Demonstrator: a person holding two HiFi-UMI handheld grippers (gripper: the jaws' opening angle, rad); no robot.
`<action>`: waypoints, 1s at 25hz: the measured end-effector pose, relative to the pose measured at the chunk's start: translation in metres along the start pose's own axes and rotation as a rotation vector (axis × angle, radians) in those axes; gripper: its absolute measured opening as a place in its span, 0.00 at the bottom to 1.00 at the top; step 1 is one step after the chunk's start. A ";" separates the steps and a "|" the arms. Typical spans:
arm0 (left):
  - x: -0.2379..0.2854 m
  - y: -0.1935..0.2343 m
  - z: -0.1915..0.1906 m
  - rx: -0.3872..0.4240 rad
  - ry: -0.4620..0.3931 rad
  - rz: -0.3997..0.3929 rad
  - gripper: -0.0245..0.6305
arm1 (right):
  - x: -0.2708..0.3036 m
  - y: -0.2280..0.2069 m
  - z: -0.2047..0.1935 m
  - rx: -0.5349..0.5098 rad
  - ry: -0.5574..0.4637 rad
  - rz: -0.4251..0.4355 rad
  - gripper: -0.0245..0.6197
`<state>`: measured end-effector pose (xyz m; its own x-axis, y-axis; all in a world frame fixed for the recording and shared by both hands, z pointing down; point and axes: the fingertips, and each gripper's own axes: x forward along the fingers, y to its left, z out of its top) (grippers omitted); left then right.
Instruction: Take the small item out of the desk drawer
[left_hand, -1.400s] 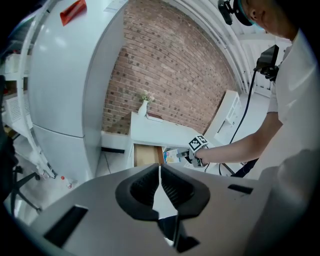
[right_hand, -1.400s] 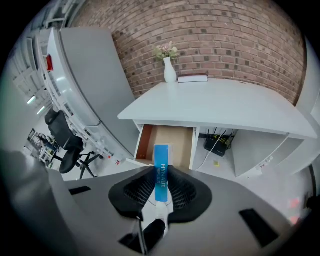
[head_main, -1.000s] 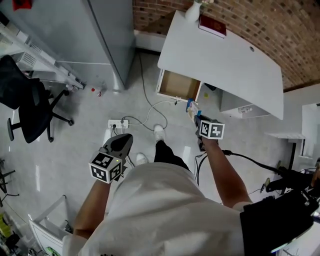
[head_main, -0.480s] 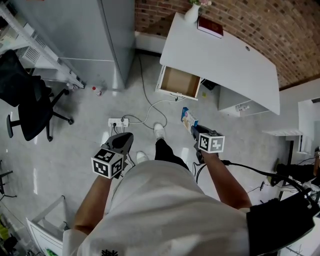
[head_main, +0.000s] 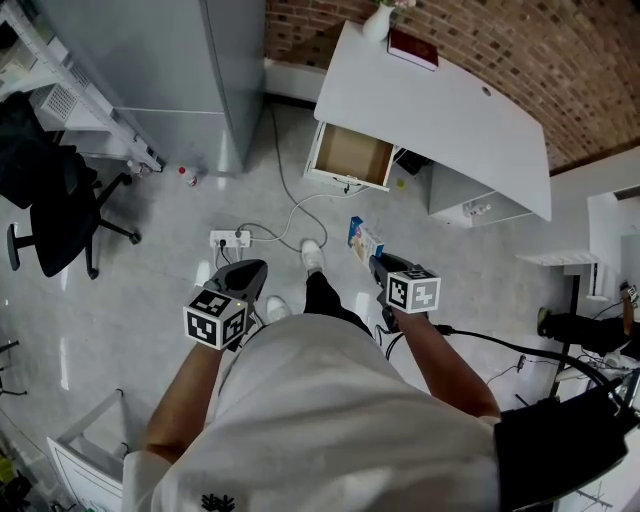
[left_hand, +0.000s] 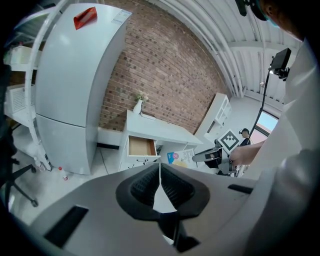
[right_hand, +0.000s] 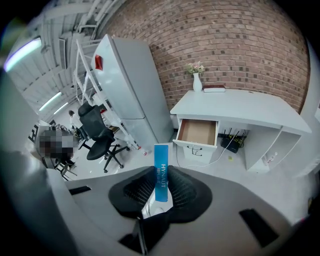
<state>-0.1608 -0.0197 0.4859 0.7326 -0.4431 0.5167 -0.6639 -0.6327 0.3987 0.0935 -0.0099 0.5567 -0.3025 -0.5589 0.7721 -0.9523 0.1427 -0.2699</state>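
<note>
From where I stand the job looks all but done: the drawer (head_main: 348, 156) under the white table (head_main: 440, 110), upper middle of the head view, hangs open and looks bare, and the small blue box (head_main: 363, 240) is already well clear of it, just right of centre. The left gripper (head_main: 243, 282), low at the left, has its jaws pressed together on nothing. The right gripper (head_main: 380, 265) is partway closed, clamped on the lower end of that box.
</note>
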 end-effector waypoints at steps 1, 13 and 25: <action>-0.001 -0.001 -0.002 -0.001 -0.002 -0.001 0.07 | -0.001 0.002 -0.003 -0.002 0.001 0.001 0.20; -0.026 -0.007 -0.027 -0.033 -0.015 0.033 0.07 | -0.013 0.020 -0.022 -0.027 0.002 0.029 0.20; -0.028 -0.011 -0.030 -0.036 -0.021 0.025 0.07 | -0.015 0.025 -0.027 -0.021 -0.006 0.032 0.20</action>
<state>-0.1786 0.0193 0.4898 0.7186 -0.4715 0.5112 -0.6864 -0.5985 0.4131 0.0733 0.0241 0.5536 -0.3330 -0.5584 0.7598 -0.9426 0.1775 -0.2827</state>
